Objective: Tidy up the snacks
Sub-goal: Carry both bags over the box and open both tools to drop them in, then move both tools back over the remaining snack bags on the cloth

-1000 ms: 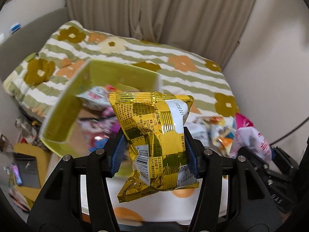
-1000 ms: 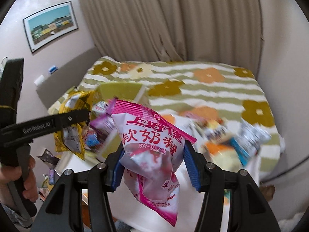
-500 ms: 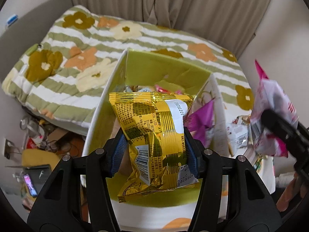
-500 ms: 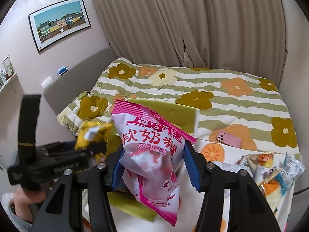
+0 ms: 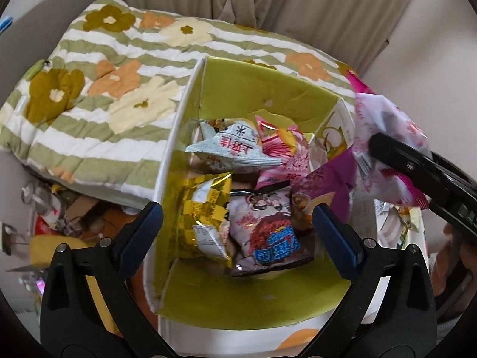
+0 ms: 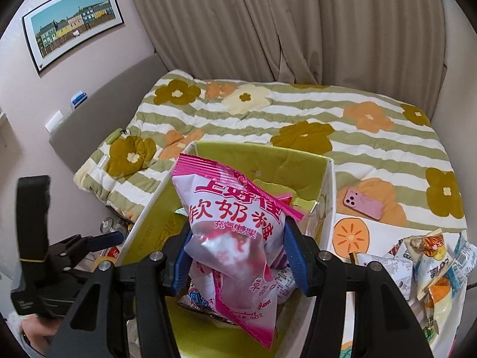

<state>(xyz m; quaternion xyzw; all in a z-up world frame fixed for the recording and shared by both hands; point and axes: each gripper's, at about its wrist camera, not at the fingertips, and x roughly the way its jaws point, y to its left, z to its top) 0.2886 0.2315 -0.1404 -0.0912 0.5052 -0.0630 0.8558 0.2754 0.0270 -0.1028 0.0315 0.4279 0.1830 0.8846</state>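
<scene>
- Left wrist view: the green-lined box [image 5: 268, 89] is holding a heap of snack packets, the gold packet [image 5: 208, 211] lying inside.
- Left gripper [image 5: 238, 229], clamped on that packet a second ago, is opening, nothing between its jaws.
- Right gripper [image 6: 237, 256] is squeezing the pink candy bag [image 6: 235, 238] over the box.

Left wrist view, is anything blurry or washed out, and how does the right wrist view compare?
Left wrist view: the pink bag at the right edge is blurred, the snacks in the box are sharp, and edges bend from fisheye. Right wrist view: the pink bag is crisp, with mild glare on its foil.
</scene>
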